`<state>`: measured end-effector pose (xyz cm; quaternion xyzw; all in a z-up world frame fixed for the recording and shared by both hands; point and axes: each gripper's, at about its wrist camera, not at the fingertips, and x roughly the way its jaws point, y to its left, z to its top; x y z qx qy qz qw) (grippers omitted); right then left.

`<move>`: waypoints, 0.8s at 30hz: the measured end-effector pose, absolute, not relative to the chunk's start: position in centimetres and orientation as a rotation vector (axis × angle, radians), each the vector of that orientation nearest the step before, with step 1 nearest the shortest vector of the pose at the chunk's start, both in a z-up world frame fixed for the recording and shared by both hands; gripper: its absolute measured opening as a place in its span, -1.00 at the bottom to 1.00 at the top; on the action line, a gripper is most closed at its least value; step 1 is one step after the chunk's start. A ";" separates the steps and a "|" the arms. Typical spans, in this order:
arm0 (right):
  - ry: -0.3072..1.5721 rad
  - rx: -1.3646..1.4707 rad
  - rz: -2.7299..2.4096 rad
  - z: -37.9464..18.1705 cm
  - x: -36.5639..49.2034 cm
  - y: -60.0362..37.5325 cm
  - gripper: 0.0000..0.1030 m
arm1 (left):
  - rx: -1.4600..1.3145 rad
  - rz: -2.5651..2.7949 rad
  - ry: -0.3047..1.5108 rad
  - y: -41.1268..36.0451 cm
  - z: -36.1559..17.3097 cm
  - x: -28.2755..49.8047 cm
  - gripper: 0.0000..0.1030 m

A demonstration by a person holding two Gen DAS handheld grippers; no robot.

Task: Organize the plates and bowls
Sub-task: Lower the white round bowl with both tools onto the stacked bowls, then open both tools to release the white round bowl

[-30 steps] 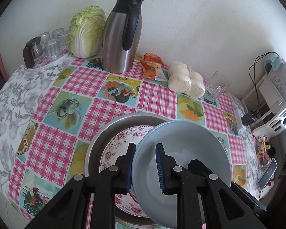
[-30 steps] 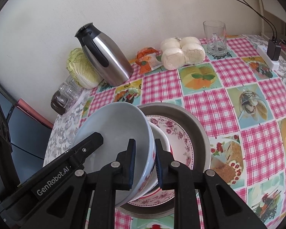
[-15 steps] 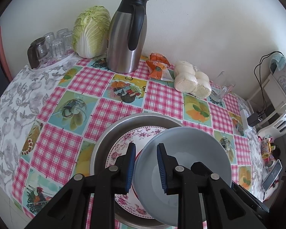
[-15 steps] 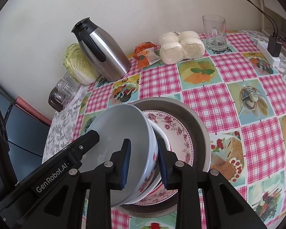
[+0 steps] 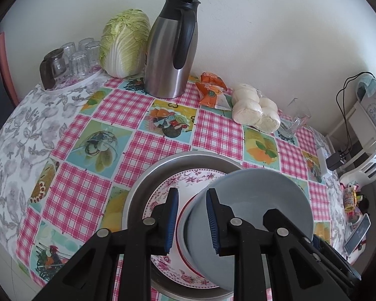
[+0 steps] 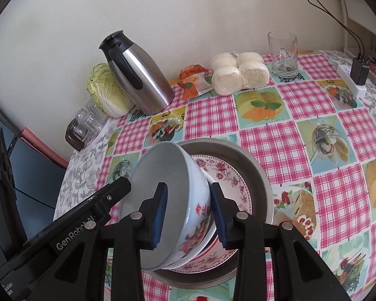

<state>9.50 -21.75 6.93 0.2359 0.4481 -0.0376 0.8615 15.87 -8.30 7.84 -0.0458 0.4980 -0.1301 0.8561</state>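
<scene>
From where I sit, the bottom of the stack is the hard part: both grippers' black bodies cover the near rim of the metal basin, and the near edge of the floral plate inside it is cut off by my own tools.

My left gripper points steeply down at the basin, its jaws straddling the near wall of the grey-blue bowl; one blue pad sits against the bowl's inner face, the other stands off the outside, so nothing is pinched. My right gripper tilts down the same way, its jaws opening around the opposite wall, with the right pad clear of the painted outside.

The bowl is tipped on edge, plain grey inside, white with red flower prints outside. It leans on a second, red-rimmed bowl, which sits on the floral plate in the basin, in the middle of the bench.

Beyond the basin stand a steel jug, a cabbage, upturned glasses on a tray, an orange packet, bagged buns and a glass mug against the wall.
</scene>
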 end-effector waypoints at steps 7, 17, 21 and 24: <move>0.912 0.484 -0.110 7.4 9.2 -22.7 -0.03 | -0.091 -0.272 1.047 -8.5 7.8 15.8 -0.49; 0.981 0.552 -0.159 4.5 9.5 -24.9 0.07 | -0.106 -0.238 1.033 -7.8 8.3 15.8 -0.06; 0.990 0.563 -0.155 4.1 9.5 -25.0 0.08 | -0.111 -0.231 1.033 -7.7 8.4 15.8 0.12; 0.987 0.548 -0.157 4.1 9.6 -24.8 0.11 | -0.112 -0.227 1.033 -7.7 8.4 15.9 0.28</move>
